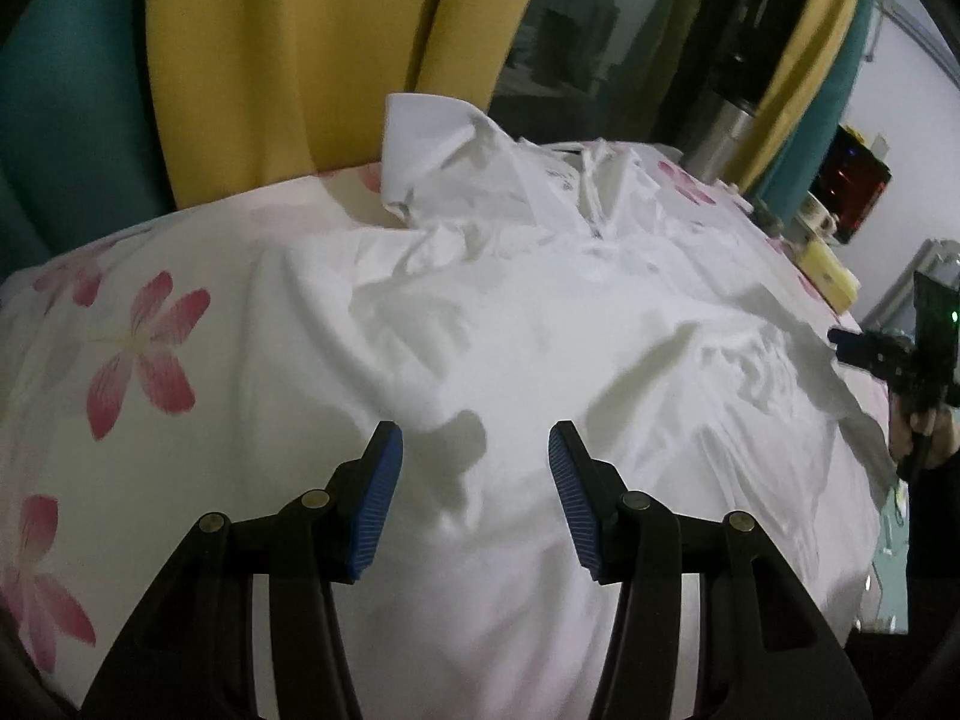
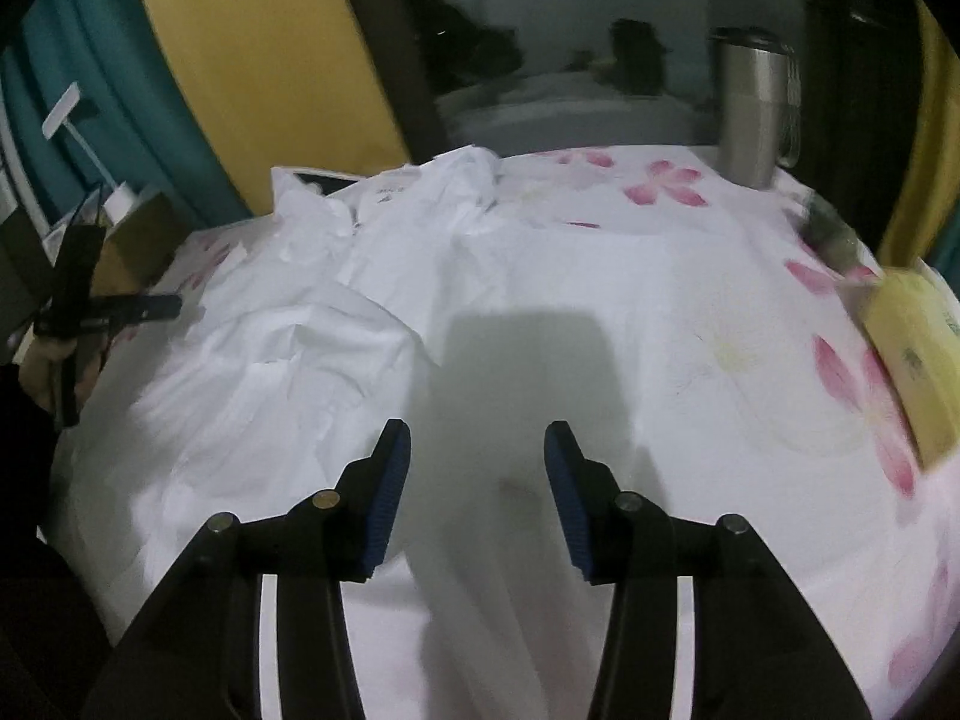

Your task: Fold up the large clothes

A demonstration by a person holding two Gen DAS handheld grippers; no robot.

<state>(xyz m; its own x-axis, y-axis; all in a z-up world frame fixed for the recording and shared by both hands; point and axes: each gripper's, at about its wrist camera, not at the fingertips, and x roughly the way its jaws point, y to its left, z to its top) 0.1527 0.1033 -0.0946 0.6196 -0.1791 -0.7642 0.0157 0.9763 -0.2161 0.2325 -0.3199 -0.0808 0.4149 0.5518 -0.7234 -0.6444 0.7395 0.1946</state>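
Note:
A large white shirt (image 1: 540,312) lies rumpled on a table covered by a white cloth with pink flowers (image 1: 144,348). Its collar (image 1: 432,144) stands up at the far end. My left gripper (image 1: 474,450) hovers open above the shirt's near part, nothing between its blue pads. In the right wrist view the shirt (image 2: 336,300) spreads left and centre, and my right gripper (image 2: 477,450) is open over its smooth right portion, holding nothing. The right gripper (image 1: 870,354) also shows at the right edge of the left wrist view, the left gripper (image 2: 138,309) at the left of the right wrist view.
A steel tumbler (image 2: 753,114) stands at the table's far edge. A yellow box (image 2: 918,354) lies at the right side. Yellow curtains (image 1: 270,60) and teal ones hang behind. A dark red device (image 1: 855,186) and small items sit at the far right.

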